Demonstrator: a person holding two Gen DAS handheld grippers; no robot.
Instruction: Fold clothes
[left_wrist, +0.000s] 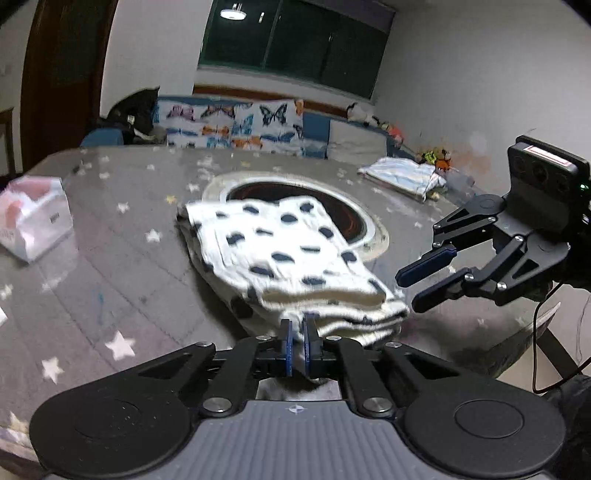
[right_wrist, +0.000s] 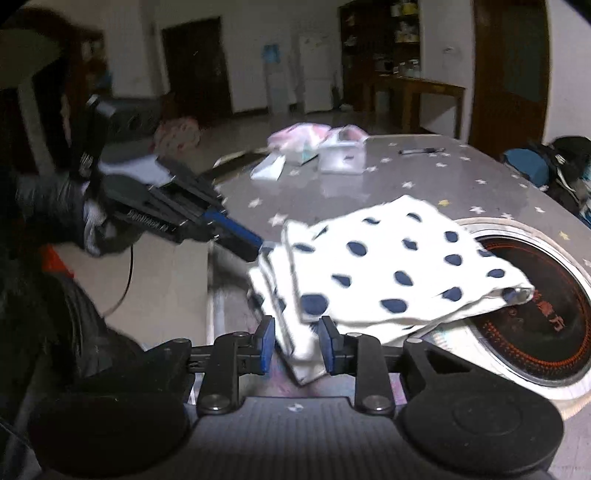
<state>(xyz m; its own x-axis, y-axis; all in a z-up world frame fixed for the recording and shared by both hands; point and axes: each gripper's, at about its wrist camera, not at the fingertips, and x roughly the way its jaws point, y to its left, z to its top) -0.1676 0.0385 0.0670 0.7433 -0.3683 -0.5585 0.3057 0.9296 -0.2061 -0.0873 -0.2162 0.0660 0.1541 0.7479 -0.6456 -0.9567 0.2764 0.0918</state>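
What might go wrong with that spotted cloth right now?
The left tool pinches only a thin edge of the folded spotted cloth, so it may slip out. The right tool straddles a corner without clearly pressing; lifting now might undo the fold. The cloth also overhangs the table edge.

Your white garment with dark blue spots lay folded into a thick stack of several layers, flat on the grey star-patterned surface. Seen from your left wrist, its far end at about 1 o'clock overlapped the round black inset, and its near folded edge sagged toward 6 o'clock.
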